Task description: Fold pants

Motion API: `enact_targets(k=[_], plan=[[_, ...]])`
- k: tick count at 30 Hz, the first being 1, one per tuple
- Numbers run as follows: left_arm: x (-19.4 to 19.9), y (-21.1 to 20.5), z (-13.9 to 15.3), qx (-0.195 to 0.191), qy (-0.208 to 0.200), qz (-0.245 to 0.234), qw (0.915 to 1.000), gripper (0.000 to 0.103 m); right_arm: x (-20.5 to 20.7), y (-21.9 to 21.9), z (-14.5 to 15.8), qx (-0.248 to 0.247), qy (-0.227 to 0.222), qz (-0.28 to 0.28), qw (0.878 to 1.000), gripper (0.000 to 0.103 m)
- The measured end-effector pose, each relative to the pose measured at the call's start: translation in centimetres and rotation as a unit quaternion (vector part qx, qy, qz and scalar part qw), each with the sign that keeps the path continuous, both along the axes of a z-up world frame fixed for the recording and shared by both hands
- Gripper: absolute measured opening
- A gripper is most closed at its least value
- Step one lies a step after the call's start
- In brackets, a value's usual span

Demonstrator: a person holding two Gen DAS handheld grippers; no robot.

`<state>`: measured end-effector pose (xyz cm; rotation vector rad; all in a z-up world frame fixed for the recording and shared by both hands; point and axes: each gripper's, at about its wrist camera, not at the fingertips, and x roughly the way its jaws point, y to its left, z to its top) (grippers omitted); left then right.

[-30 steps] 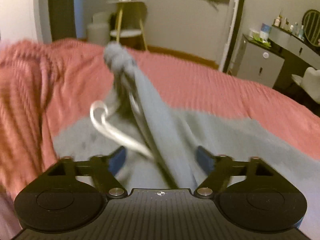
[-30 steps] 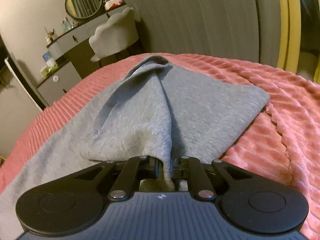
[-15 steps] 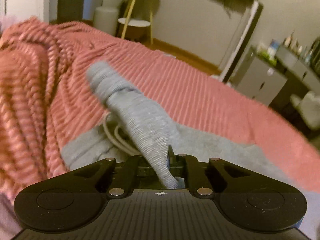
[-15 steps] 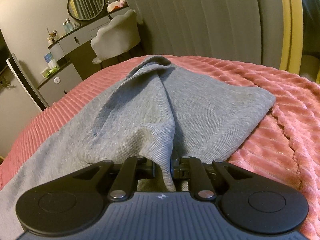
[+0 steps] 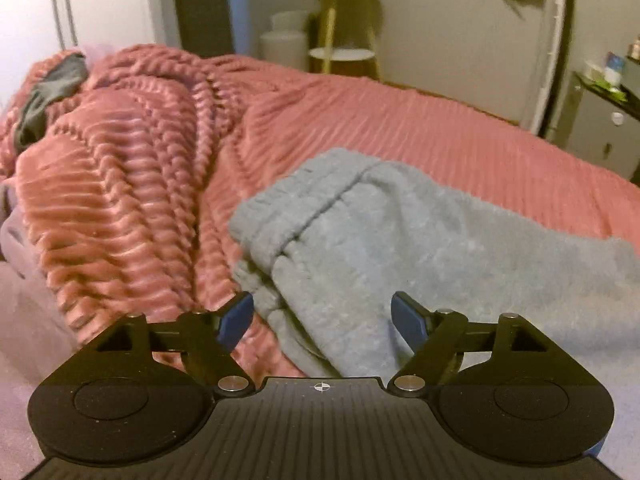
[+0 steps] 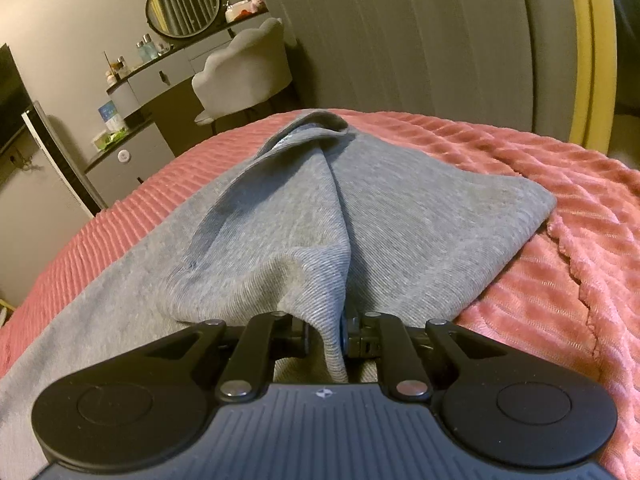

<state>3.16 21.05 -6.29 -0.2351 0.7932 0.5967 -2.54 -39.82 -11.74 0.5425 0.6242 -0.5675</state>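
Grey sweatpants [image 5: 400, 248] lie on a pink ribbed bedspread [image 5: 400, 120]. Their elastic waistband [image 5: 292, 204] sits folded over, just ahead of my left gripper [image 5: 324, 320]. That gripper's jaws are opening, blue pads wide apart; the cloth lies loose between them and neither pad presses it. In the right wrist view the pants [image 6: 400, 200] spread out with a raised ridge running toward my right gripper [image 6: 325, 334], which is shut on a pinched fold of the grey fabric. The far leg end [image 6: 320, 126] curls up at the bed's far edge.
A bunched-up pink blanket [image 5: 112, 168] with a dark garment [image 5: 52, 92] on it is heaped at the left. Beyond the bed stand a round side table [image 5: 340, 20], a grey cabinet [image 5: 604, 132], a vanity with an oval mirror [image 6: 182, 10] and a padded chair [image 6: 244, 76].
My left gripper closed on the waistband, carried it to the left, then let go; the waistband now lies folded on the pants. The right gripper has kept still, holding its fold.
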Motion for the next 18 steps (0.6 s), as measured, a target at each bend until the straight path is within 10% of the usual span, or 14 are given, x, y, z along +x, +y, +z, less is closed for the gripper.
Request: enact_targets(k=[4,9,13,18], plan=[[0.4,-1.1,-0.8,-0.038,0.005,-0.024,0.999,0.08,0.7,1.0,0.3,-0.043,0.02,0.016,0.999,0.021],[1.4,-2.9,-3.3,-0.041,0.032,-0.044,0.9977,0.063,1.6,2.2,1.1,-0.15,0.081,0.026,0.985,0.057],[1.7,-3.7,-3.4,0.0,0.035,-0.053,0.998,0.036,2.5,4.5,1.5,-0.269,0.12,0.066,0.953,0.062],[0.1,-3.4,-2.5,-0.024,0.021,-0.041,0.9986,0.029,4.4,8.4,0.3,-0.403,0.158,0.163,0.887,0.064]])
